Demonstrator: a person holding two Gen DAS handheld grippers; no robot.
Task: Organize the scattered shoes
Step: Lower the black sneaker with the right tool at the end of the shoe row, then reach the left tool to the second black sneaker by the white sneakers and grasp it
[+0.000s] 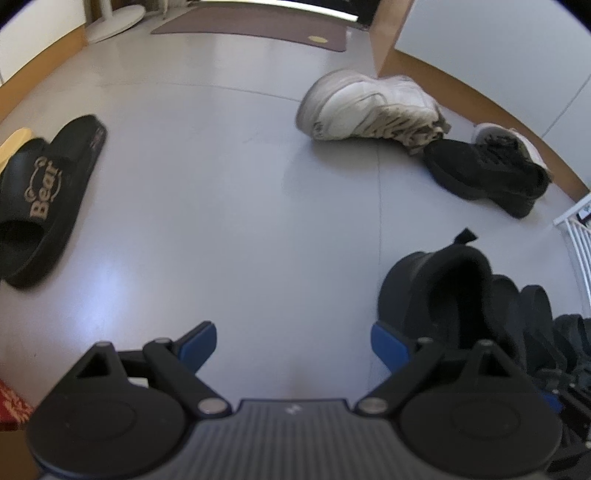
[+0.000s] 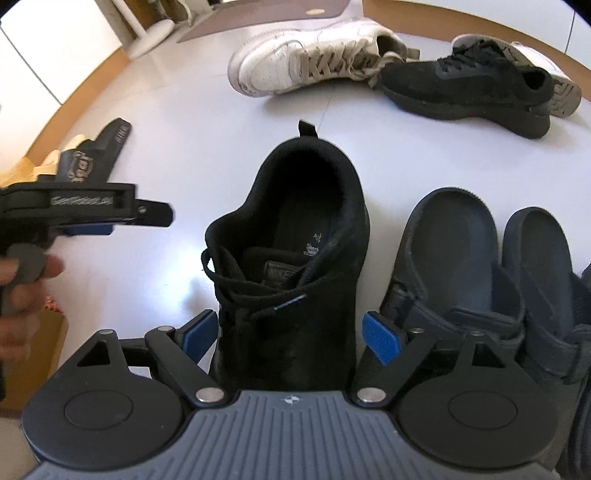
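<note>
Black sneaker [image 2: 291,258]: suede-like matte upper, padded collar, heel loop, loose laces; stands on the floor between the right gripper's [image 2: 290,336] blue-padded fingers [image 2: 380,341], heel away from the camera.
Right gripper state: jaws wide, pads flanking the shoe's front without clearly pressing it; nothing held.
Left gripper [image 1: 293,343]: jaws spread wide over bare floor, empty; a hand [image 2: 22,295] holds it.
Dark clogs [image 2: 454,266]: smooth moulded pair, rounded heels, side by side just right of the black sneaker, nearly touching it.
White sneaker [image 1: 369,109]: creased leather, beige laces, tipped on its side near the wooden baseboard [image 1: 461,86].
Second black sneaker [image 1: 487,170]: mesh, thick sole, touching the white one's laces; another white shoe [image 2: 546,70] lies behind it.
Black slide [image 1: 40,195]: glossy rubber, gold "Bear" print, far left.
Floor [image 1: 229,184]: pale, glossy, broad open stretch in the middle.
Edges: brown mat [image 1: 255,26] far off; white rack [image 1: 580,243] at right.
</note>
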